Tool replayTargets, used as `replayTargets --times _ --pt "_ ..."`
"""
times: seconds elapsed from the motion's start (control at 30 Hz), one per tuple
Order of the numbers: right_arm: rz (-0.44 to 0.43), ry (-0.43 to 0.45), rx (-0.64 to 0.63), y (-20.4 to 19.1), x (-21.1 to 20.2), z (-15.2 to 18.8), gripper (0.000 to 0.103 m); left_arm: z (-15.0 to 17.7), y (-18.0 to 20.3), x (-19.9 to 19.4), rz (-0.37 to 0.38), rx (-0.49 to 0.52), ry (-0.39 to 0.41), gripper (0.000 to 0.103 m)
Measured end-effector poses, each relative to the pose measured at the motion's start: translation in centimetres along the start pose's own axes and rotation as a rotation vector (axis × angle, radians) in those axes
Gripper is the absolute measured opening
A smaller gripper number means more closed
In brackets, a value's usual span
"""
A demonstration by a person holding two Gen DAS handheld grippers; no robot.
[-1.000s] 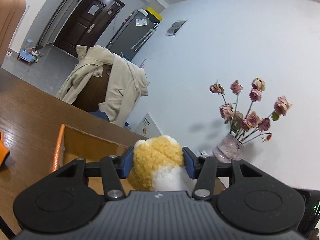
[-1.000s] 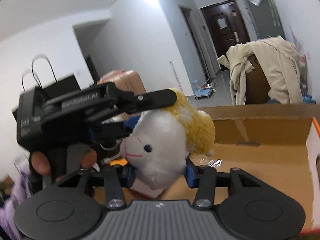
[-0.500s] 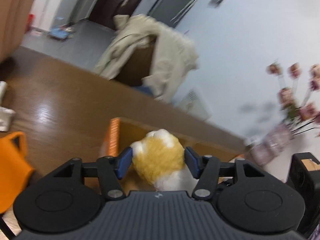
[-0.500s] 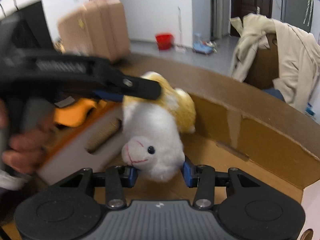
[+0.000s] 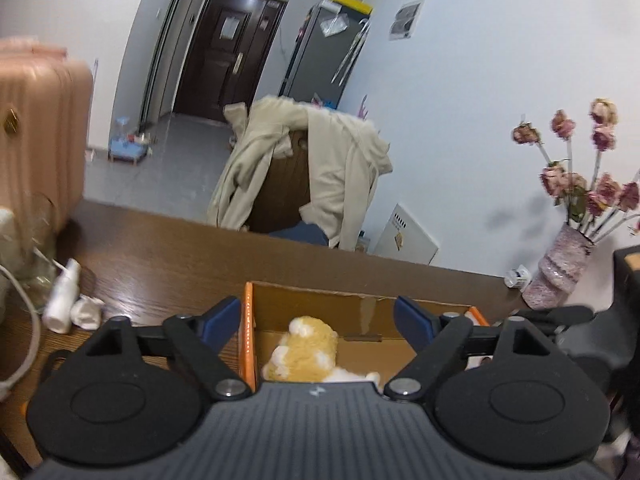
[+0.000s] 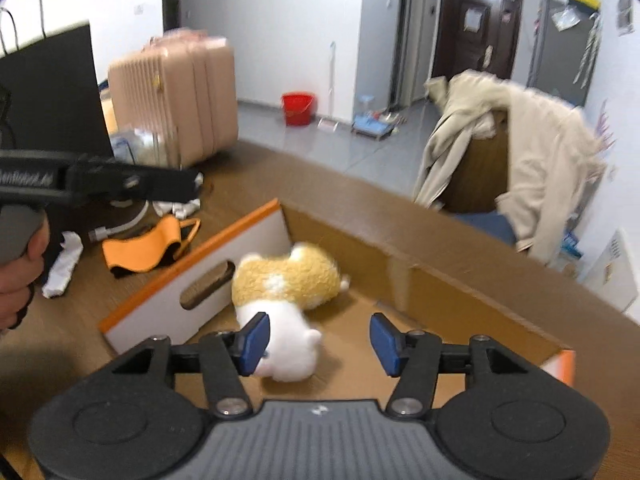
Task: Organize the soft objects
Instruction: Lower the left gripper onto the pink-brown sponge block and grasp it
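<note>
A yellow and white plush toy lies on its side on the floor of an open cardboard box with an orange rim. My right gripper hovers over the toy's white end, jaws opening, pads clear of it. My left gripper is above the box's near-left corner, jaws opening wide with nothing between them. The toy lies below and beyond them. In the right wrist view the left gripper hangs left of the box, held by a hand.
The box sits on a brown wooden table. Left of it lie an orange cloth, white socks, a spray bottle and a cable. A vase of dried roses stands right. A coat-draped chair is behind.
Both grippers were shut on the plush toy in the air. Both have let go, and the toy now lies in the box. The left gripper has drawn away from it.
</note>
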State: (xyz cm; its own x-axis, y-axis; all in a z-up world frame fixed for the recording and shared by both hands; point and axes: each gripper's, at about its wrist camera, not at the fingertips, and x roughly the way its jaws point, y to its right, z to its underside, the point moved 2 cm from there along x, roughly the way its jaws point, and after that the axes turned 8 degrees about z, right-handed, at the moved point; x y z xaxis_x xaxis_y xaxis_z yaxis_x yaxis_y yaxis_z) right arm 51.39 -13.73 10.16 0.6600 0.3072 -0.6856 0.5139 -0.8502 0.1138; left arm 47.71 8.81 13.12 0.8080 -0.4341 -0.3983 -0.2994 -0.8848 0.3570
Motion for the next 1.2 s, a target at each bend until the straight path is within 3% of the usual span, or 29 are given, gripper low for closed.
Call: replayTargets --times 0.2,0.33,0.47,0.6,0.8,0.9,1.0,1.07,1.13,1.2 --pt "0.068 0.119 0.008 1.1 -10.1 2.0 0.070 0.6 4.7 -8.7 -0.023 0.132 0.076 0.103" --pt "0.108 0.202 0.050 0.9 -16.5 5.3 0.074 3.0 7.6 -13.8 -0.038 0.198 0.090 0.103" --pt "0.112 0.317 0.075 -0.8 -22.4 10.5 0.085 7.9 10.0 -18.4 -0.041 0.307 0.093 0.103" --pt "0.144 0.359 0.080 -3.4 -25.3 15.6 0.088 13.3 11.7 -20.8 -0.060 0.391 0.072 0.103" --pt "0.107 0.390 0.155 -8.3 -26.1 22.7 0.090 20.7 11.2 -22.0 -0.031 0.317 -0.009 0.103" --pt "0.068 0.354 0.227 -10.5 -25.5 25.1 0.089 22.6 10.3 -21.8 -0.025 0.211 -0.029 0.103" --pt "-0.003 0.334 0.301 -11.4 -24.7 26.2 0.085 22.5 9.2 -21.6 -0.022 0.089 0.013 0.103" --pt "-0.002 0.305 0.324 -11.4 -23.8 25.8 0.080 21.9 9.1 -20.9 0.009 0.052 0.008 0.102" --pt "0.000 0.288 0.340 -11.1 -23.0 25.5 0.067 21.1 9.2 -20.2 0.030 0.044 0.011 0.095" --pt "-0.029 0.273 0.384 -10.6 -22.1 25.2 0.060 20.7 9.3 -19.3 0.055 0.015 0.003 0.081"
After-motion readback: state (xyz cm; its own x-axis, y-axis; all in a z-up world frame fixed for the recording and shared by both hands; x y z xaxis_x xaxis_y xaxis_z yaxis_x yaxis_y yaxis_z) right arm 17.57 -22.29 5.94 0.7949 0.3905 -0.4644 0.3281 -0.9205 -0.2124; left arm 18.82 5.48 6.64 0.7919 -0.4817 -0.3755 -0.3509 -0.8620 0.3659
